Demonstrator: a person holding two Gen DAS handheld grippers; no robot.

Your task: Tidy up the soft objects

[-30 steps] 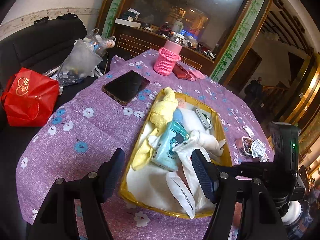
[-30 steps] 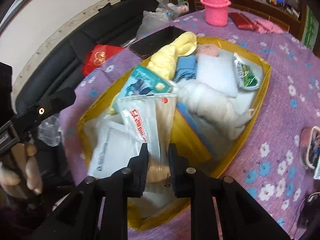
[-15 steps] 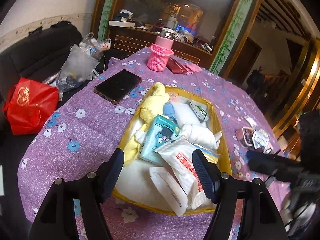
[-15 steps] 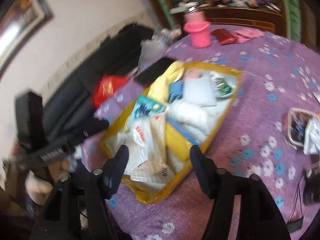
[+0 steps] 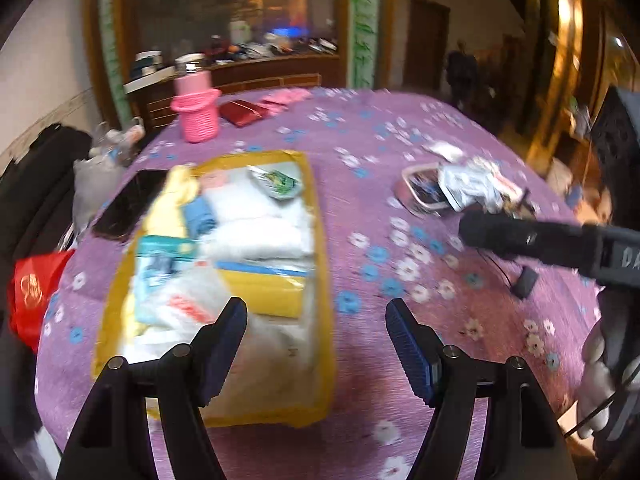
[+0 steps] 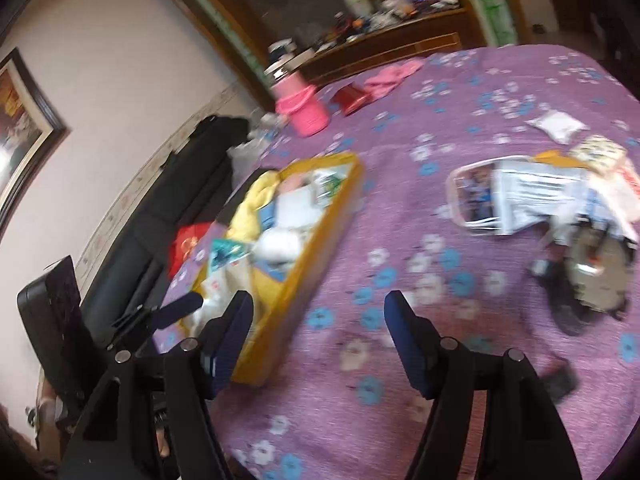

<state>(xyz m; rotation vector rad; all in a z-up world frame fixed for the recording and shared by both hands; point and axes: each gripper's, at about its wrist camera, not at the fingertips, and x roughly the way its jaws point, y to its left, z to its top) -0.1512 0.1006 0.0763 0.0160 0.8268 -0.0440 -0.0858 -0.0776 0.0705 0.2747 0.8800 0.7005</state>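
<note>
A yellow tray (image 5: 322, 240) on the purple flowered tablecloth (image 5: 400, 136) holds soft things: a yellow cloth (image 5: 172, 200), a blue cloth (image 5: 198, 216), white towels (image 5: 260, 236), a teal wipes pack (image 5: 160, 256) and a white packet with red print (image 5: 188, 308). My left gripper (image 5: 316, 344) is open over the tray's near right corner, nothing between its fingers. My right gripper (image 6: 318, 332) hangs over bare cloth to the right of the tray (image 6: 312, 256); its jaws are opening and hold nothing. The view is blurred by motion.
A pink basket (image 5: 196, 120), a red wallet (image 5: 244, 112) and pink cloth lie at the far edge. A phone (image 5: 128, 208) lies left of the tray. A clear box and a heap of packets (image 6: 560, 196) sit to the right. A red bag (image 5: 32, 292) rests on the black sofa.
The right gripper let go of the white packet, which now lies in the tray, opened and drew back to the right. The left gripper swung right, and the tray shifted left in its view.
</note>
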